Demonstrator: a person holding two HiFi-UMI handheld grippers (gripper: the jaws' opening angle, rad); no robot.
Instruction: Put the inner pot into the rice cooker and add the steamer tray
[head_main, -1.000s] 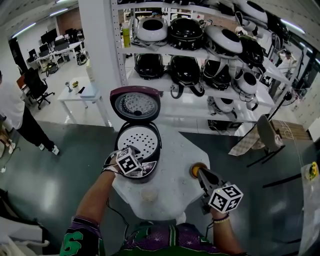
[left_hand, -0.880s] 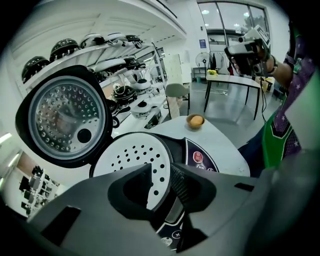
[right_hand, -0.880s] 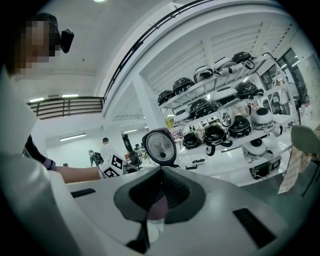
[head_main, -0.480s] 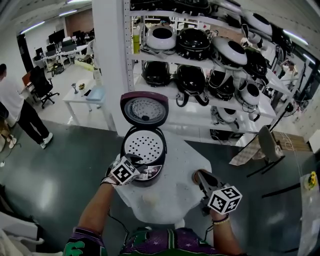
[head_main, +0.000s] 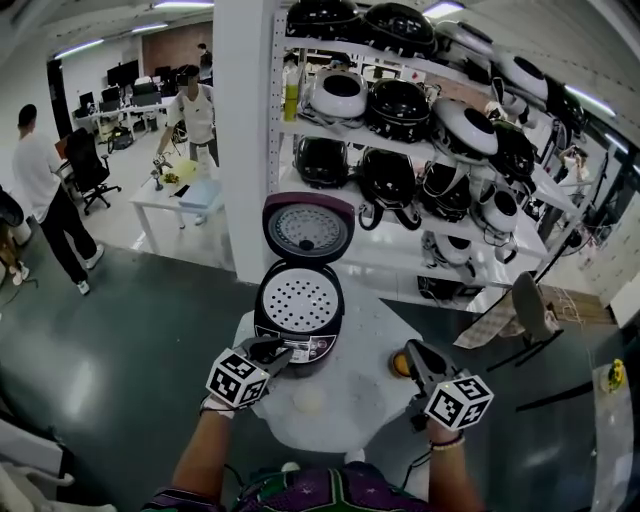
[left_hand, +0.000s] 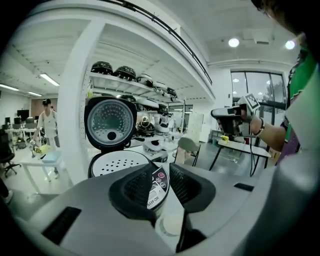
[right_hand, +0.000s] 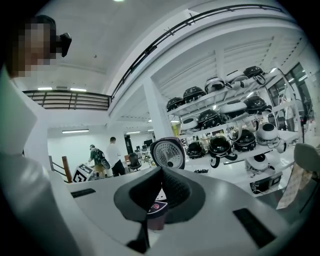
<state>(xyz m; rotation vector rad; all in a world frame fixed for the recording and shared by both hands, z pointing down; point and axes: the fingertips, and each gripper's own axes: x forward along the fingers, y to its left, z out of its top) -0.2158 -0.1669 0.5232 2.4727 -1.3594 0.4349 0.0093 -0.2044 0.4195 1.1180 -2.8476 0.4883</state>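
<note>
The rice cooker is seen on a small round white counter, w/ its lid raised upright at the back; the white perforated steamer tray is seated flat in the cooker's mouth, filling it rim to rim; the inner pot can't be made out beneath it. The L gripper is held just in front of the cooker, by its control panel, w/ no contact visible; in the left gripper view its jaws are seen apart, w/ nothing between them; only the panel shows through the gap, further off. The R gripper is held at the counter's right edge, well apart from the cooker and just beside a small orange item that can't be identified; in the right gripper view its jaws are seen pressed together, w/ nothing gripped. A pale round disc is seen lying on the counter, near the cooker's front, between the two grippers. Behind the counter, white shelving is loaded w/ more cookers, black and white. At far left, a person is seen standing on the dark floor; another is seen by a desk further back.
</note>
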